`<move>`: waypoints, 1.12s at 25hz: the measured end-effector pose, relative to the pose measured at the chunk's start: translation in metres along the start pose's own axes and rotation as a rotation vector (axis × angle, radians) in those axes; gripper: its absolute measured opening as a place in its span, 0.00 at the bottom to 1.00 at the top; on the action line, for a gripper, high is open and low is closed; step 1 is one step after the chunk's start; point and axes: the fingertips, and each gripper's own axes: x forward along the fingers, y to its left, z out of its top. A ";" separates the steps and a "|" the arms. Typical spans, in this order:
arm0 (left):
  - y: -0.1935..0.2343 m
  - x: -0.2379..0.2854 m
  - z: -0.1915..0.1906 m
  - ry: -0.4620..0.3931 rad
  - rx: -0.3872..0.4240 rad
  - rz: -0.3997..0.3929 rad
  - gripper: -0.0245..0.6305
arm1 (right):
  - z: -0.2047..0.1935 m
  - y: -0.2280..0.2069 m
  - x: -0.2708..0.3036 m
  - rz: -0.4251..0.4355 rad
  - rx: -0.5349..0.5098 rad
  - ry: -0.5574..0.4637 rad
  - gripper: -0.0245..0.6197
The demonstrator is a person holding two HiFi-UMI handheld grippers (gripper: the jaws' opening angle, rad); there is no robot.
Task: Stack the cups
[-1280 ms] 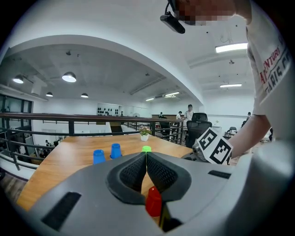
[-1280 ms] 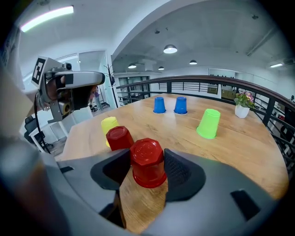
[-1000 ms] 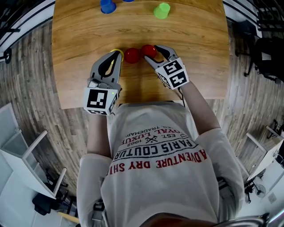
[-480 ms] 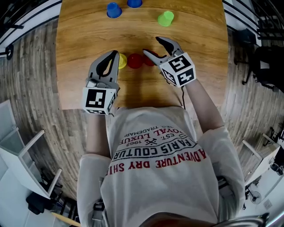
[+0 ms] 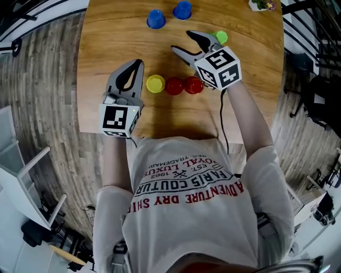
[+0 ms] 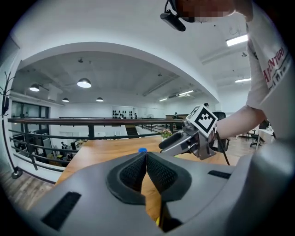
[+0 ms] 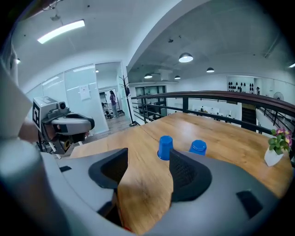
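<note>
Three cups stand in a row mid-table: a yellow cup (image 5: 155, 83), a red cup (image 5: 174, 86) and a second red cup (image 5: 193, 85). Two blue cups (image 5: 156, 19) (image 5: 183, 10) stand upside down at the far edge and show ahead in the right gripper view (image 7: 165, 147) (image 7: 198, 147). A green cup (image 5: 219, 37) is half hidden behind my right gripper (image 5: 182, 42). That gripper hovers beyond the red cups; its jaws have just been opening and are open, with nothing between them. My left gripper (image 5: 139, 64) is shut and empty, just left of the yellow cup.
The wooden table (image 5: 106, 48) ends close to the person's body and on both sides. A small plant in a white pot (image 7: 275, 150) stands at the far right corner (image 5: 262, 5). Wood floor and white furniture lie around the table.
My right gripper has let go of the right red cup, risen and moved away toward the green cup. The left gripper has drawn back off the yellow cup, which now shows beside it.
</note>
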 end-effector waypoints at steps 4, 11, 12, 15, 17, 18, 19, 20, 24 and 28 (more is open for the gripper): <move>0.016 0.011 -0.005 0.024 -0.006 0.016 0.06 | 0.011 -0.013 0.031 0.041 -0.005 0.019 0.47; 0.039 0.033 -0.008 0.019 -0.019 0.052 0.06 | 0.017 -0.032 0.084 0.075 -0.048 0.064 0.47; 0.041 0.037 -0.008 0.019 -0.021 0.054 0.06 | 0.017 -0.035 0.090 0.074 -0.049 0.068 0.47; 0.047 0.047 -0.009 0.013 -0.025 0.060 0.06 | 0.015 -0.045 0.109 0.061 -0.049 0.077 0.47; 0.051 0.050 -0.013 0.015 -0.031 0.063 0.06 | 0.013 -0.050 0.122 0.043 -0.053 0.082 0.48; 0.052 0.050 -0.014 0.014 -0.033 0.062 0.06 | 0.012 -0.052 0.128 0.035 -0.056 0.085 0.48; 0.053 0.051 -0.014 0.013 -0.033 0.060 0.06 | 0.011 -0.054 0.134 0.028 -0.059 0.089 0.49; 0.053 0.051 -0.015 0.013 -0.034 0.059 0.06 | 0.009 -0.056 0.139 0.025 -0.062 0.096 0.49; 0.051 0.054 -0.019 0.025 -0.042 0.066 0.06 | 0.000 -0.060 0.150 0.033 -0.081 0.129 0.49; 0.058 0.051 -0.020 0.036 -0.060 0.089 0.06 | -0.003 -0.063 0.156 -0.020 -0.134 0.156 0.46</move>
